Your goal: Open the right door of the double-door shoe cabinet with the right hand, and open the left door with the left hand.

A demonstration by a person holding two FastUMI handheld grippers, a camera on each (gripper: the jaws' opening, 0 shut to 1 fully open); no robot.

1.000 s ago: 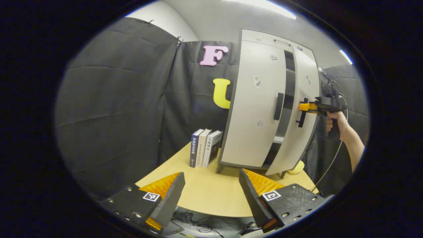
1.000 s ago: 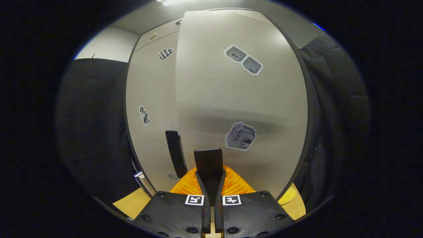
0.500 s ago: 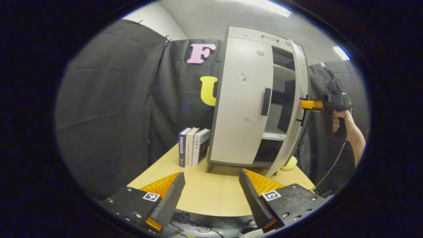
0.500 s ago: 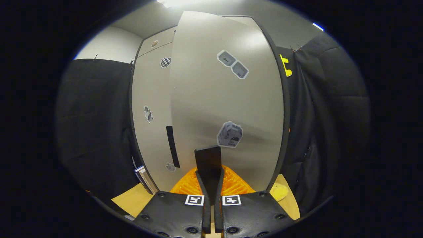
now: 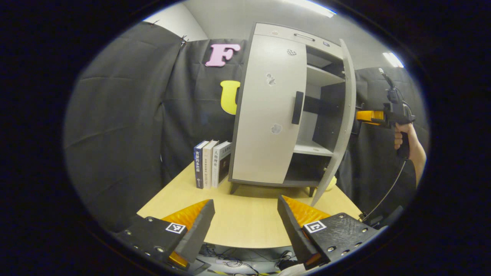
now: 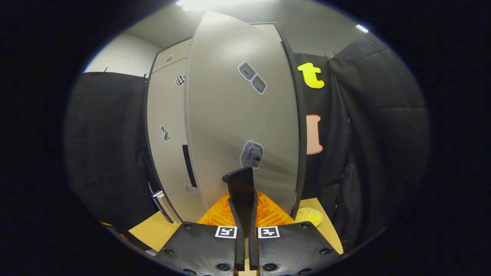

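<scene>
The pale grey shoe cabinet [image 5: 276,34] stands on a wooden table [image 5: 238,226]. Its left door [image 5: 261,122] is closed, with a dark vertical handle [image 5: 297,107]. The right door [image 5: 344,115] is swung well out, showing shelves inside. My right gripper [image 5: 360,115], held by a hand [image 5: 402,134], is at that door's outer face. In the right gripper view the right gripper [image 6: 243,214] is shut on the right door's dark handle [image 6: 241,186], with the door [image 6: 238,115] close ahead. My left gripper [image 5: 245,218] stands open over the table's near edge, well short of the cabinet.
Three books [image 5: 211,163] stand upright against the cabinet's left side. A yellow object [image 5: 330,183] lies on the table behind the open door, also seen as a yellow object [image 6: 310,215] in the right gripper view. Cables [image 5: 245,262] hang below the table edge. Black cloth walls surround the booth.
The right door has swung from slightly ajar to wide open, pulled by the right gripper on its handle. The left gripper has stayed open and shifted its view slightly.
</scene>
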